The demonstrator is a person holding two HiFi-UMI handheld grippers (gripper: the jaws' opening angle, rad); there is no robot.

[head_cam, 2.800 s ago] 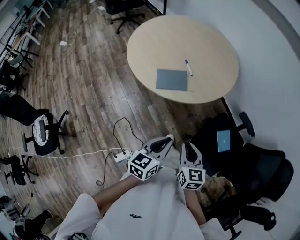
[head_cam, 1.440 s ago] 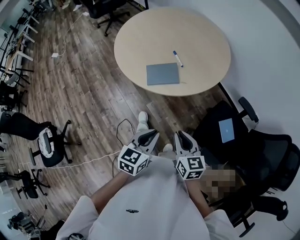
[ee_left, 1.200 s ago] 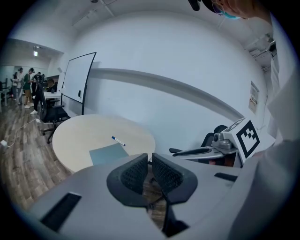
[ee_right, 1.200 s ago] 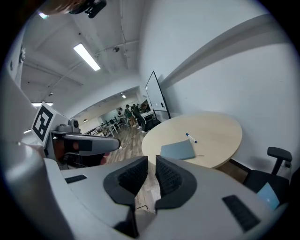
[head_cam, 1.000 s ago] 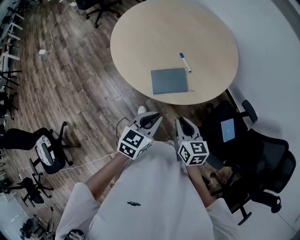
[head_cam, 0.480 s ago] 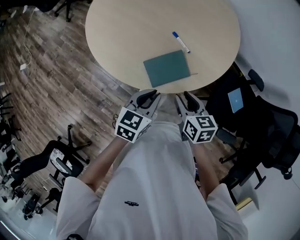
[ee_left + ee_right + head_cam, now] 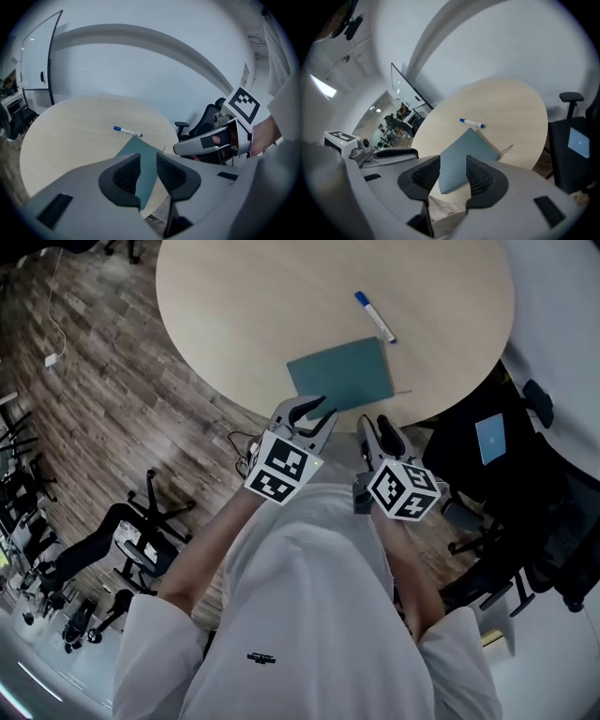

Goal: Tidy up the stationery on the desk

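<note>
**Closing in on notebook and pen**

Hovering left gripper and right gripper side by side at six o'clock of the round table, jaws just opened wide, pinching nothing (probably readying for a grab). Facing teal notebook near that edge, pen at its one o'clock. No tray or holder seen anywhere.

A closed teal rectangular notebook lies flat near the edge of the round pale desk. A blue-capped white marker lies just beside it, not touching.
</note>
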